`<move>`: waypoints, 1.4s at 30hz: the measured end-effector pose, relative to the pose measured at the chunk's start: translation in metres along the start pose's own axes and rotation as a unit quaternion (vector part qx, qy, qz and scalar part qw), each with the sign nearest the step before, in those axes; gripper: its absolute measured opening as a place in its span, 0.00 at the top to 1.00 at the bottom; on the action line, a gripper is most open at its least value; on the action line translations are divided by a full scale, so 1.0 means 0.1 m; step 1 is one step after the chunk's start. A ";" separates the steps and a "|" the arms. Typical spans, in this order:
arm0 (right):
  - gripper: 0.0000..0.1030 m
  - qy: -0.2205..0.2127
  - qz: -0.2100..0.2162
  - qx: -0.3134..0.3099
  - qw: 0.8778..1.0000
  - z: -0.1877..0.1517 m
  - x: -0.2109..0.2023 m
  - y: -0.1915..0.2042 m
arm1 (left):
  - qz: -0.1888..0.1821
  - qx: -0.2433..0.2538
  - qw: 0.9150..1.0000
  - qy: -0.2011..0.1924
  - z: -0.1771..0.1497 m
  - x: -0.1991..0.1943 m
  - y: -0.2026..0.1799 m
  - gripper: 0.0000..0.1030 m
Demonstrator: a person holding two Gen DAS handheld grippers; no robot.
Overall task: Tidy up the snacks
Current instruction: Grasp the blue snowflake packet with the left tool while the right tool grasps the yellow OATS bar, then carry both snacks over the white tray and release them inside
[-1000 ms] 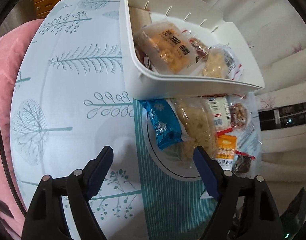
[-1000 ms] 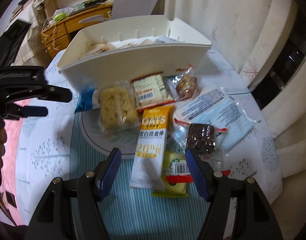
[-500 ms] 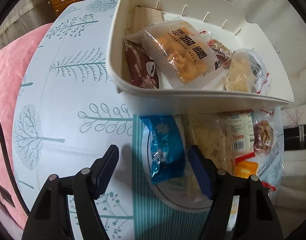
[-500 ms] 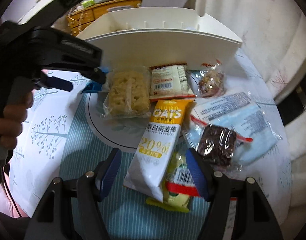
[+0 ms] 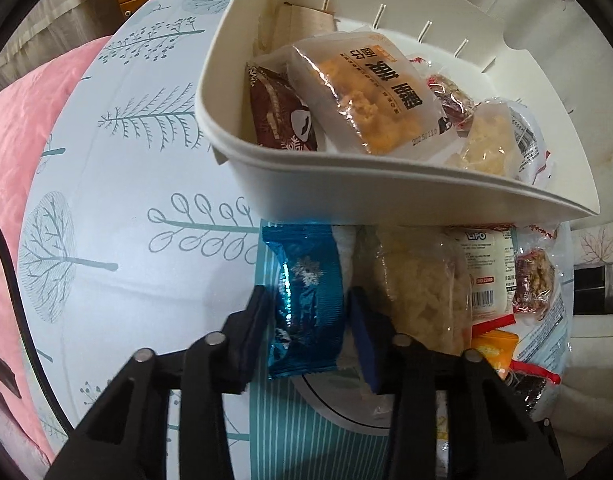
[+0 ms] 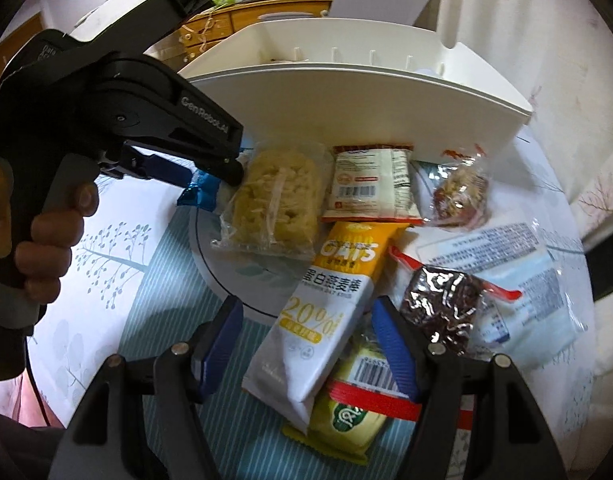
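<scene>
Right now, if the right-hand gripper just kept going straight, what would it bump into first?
Most likely the white and yellow oat bar, which lies between the right gripper's open fingers; how far below them it lies is hard to judge.

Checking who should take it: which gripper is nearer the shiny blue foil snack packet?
Left. The left gripper straddles the blue foil packet, jaws just closing. The right gripper hangs open over the oats bar.

A: Where is the left gripper (image 5: 308, 320)?
B: Angled steeply down, its fingers (image 5: 254, 320) have just been closing, a blue foil packet (image 5: 306, 300) between them. A hand (image 6: 46, 236) grips its handle.
A: And the right gripper (image 6: 306, 336)?
B: Tilted down, fingers spread wide.
</scene>
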State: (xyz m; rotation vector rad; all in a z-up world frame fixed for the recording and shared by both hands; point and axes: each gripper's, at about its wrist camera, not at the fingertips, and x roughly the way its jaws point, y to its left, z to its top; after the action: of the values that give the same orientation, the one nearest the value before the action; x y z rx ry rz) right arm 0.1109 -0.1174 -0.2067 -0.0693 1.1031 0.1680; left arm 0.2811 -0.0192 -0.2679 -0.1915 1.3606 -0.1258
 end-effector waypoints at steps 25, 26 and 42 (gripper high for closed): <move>0.85 0.001 -0.019 0.025 1.000 0.09 -0.10 0.04 | -0.047 -0.013 0.998 -0.034 -0.69 -0.64 0.66 0.76; 0.86 -0.003 -0.026 0.024 0.999 0.08 -0.13 0.06 | -0.050 -0.009 0.998 -0.034 -0.76 -0.71 0.69 0.76; 0.87 -0.035 -0.029 0.091 0.995 -0.12 -0.95 0.22 | -0.083 0.028 0.995 -0.038 -1.17 -1.45 0.82 0.76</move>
State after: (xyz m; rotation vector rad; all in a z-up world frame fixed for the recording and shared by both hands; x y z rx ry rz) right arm 0.0546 -0.1071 -0.1271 0.0668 1.0403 0.0164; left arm 0.1356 0.0823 -0.1694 -0.2584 1.2624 -0.2927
